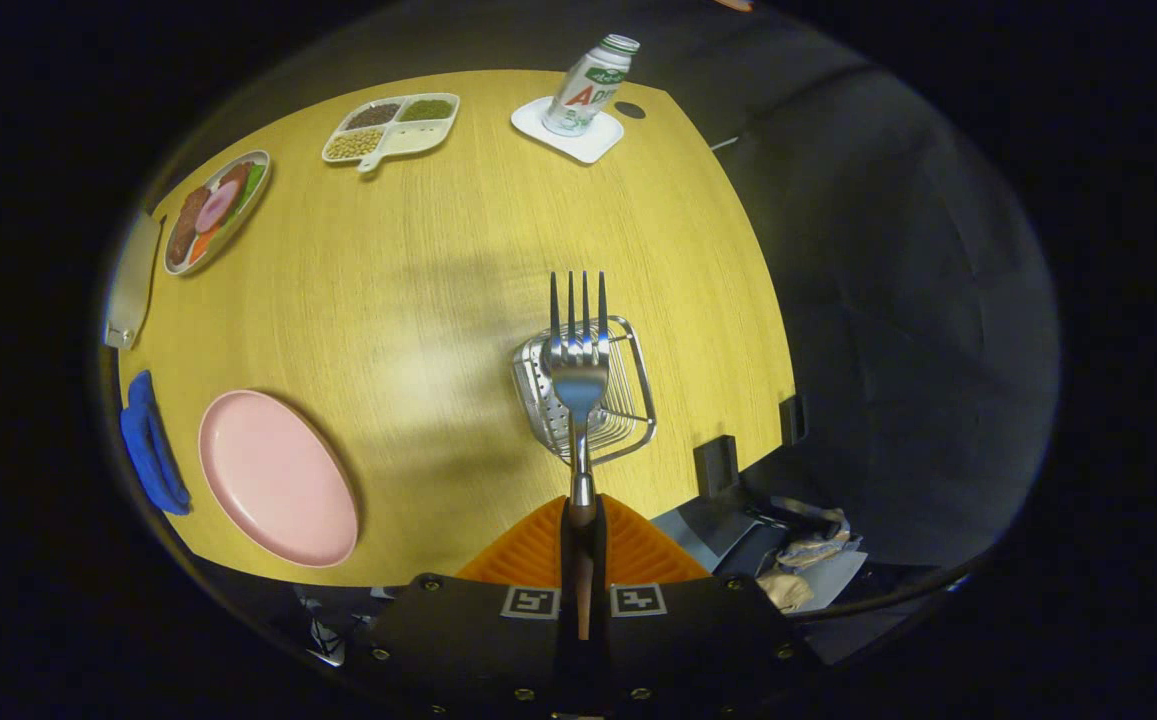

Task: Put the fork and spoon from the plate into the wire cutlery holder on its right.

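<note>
The gripper (581,535) is closed tight on the handle of the fork (578,375), tines pointing away, so it hangs just ahead over the wire cutlery holder (593,395). The pink plate (276,478), off to the left, lies bare; the spoon's whereabouts cannot be told.

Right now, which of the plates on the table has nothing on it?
The pink plate, left of the fingers shut on the fork. The oval plate and divided tray hold food.
</note>
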